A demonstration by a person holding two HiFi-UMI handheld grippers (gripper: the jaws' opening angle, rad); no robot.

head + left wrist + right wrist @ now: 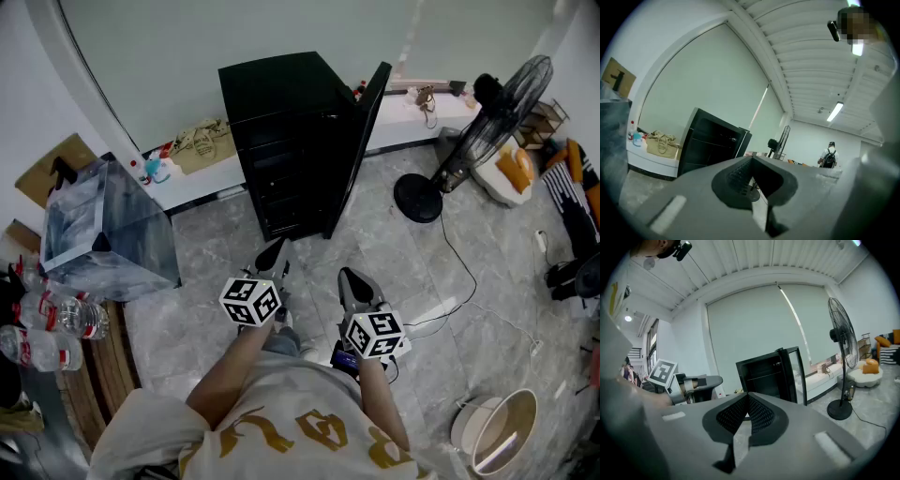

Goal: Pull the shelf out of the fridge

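Your left gripper (275, 251) and right gripper (352, 278): both clenched, empty | fridge (277, 89) open, well ahead | shelf (761, 377): likely stiff, light, slippery; take its front edge.

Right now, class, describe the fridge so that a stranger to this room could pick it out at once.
Find the pale wall with a low white ledge along its foot. Before that ledge stands the fridge, between a clear plastic box and a pedestal fan. It alone is a black cabinet, its door swung open.
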